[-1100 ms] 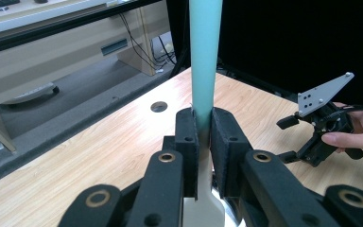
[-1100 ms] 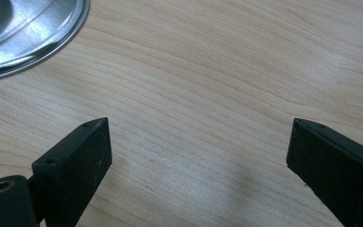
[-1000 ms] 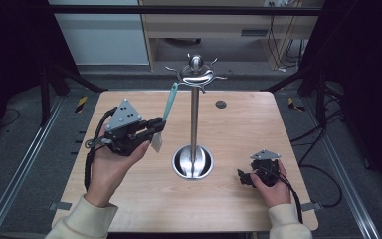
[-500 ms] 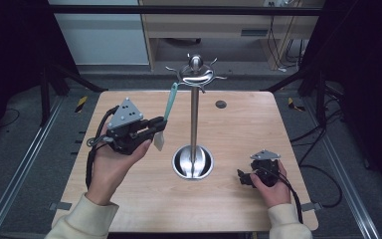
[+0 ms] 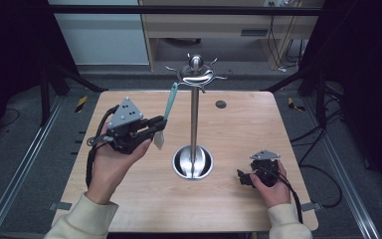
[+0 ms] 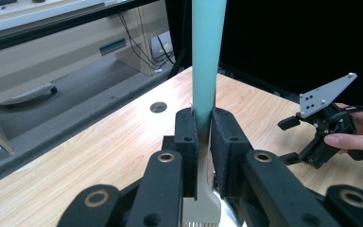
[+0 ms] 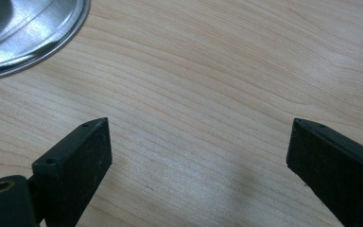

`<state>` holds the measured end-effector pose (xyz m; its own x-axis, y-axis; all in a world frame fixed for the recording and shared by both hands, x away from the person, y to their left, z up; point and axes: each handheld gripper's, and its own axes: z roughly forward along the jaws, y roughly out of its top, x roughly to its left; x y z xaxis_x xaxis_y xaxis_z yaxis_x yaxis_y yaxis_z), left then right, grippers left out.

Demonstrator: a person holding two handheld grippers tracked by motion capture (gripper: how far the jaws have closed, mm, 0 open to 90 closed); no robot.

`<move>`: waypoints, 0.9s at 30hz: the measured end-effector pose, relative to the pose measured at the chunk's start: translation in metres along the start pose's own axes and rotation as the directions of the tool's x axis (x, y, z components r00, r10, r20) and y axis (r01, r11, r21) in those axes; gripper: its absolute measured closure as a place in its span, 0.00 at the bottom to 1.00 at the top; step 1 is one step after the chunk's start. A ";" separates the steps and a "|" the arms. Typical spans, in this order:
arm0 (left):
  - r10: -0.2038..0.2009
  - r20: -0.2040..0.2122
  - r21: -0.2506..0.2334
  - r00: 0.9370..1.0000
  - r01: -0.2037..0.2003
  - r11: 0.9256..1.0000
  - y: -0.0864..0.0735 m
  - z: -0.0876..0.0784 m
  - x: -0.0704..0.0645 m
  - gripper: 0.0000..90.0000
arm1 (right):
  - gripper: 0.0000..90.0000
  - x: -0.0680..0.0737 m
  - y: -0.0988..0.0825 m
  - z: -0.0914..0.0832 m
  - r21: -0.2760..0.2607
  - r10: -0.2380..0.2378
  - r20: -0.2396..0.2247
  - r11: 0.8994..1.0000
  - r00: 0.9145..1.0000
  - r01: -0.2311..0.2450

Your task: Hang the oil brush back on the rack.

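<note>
A metal stand (image 5: 194, 117) with a round base (image 5: 192, 162) and hooked arms at its top (image 5: 195, 73) rises from the table's middle. My left gripper (image 5: 158, 125) is shut on a utensil with a teal handle (image 5: 170, 103) and a white head (image 5: 158, 141), held upright just left of the pole. The left gripper view has the teal handle (image 6: 207, 56) clamped between the pads (image 6: 187, 142), with the white head (image 6: 202, 208) below. My right gripper (image 5: 242, 178) rests low on the table at the right, open, with bare wood between its fingers (image 7: 80, 156).
The wooden table (image 5: 129, 199) has a small round hole (image 5: 221, 104) near its far edge. A desk (image 5: 214, 25) stands beyond the table. Metal rails (image 5: 25, 164) run along both sides on the floor. The stand's base rim (image 7: 23, 33) lies close to my right gripper.
</note>
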<state>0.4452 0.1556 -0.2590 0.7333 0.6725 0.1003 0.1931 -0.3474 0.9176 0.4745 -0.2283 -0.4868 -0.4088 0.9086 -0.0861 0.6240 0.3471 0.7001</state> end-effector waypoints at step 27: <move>0.018 -0.024 0.007 1.000 -0.018 1.000 -0.008 -0.010 -0.001 0.78 | 0.09 0.000 0.000 0.000 0.002 -0.003 0.002 1.000 1.000 0.003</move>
<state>0.4367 0.1644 -0.2625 0.7206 0.6818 0.1261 0.1845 -0.3639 0.9130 0.4745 -0.2283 -0.4868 -0.4096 0.9079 -0.0895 0.6240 0.3504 0.6985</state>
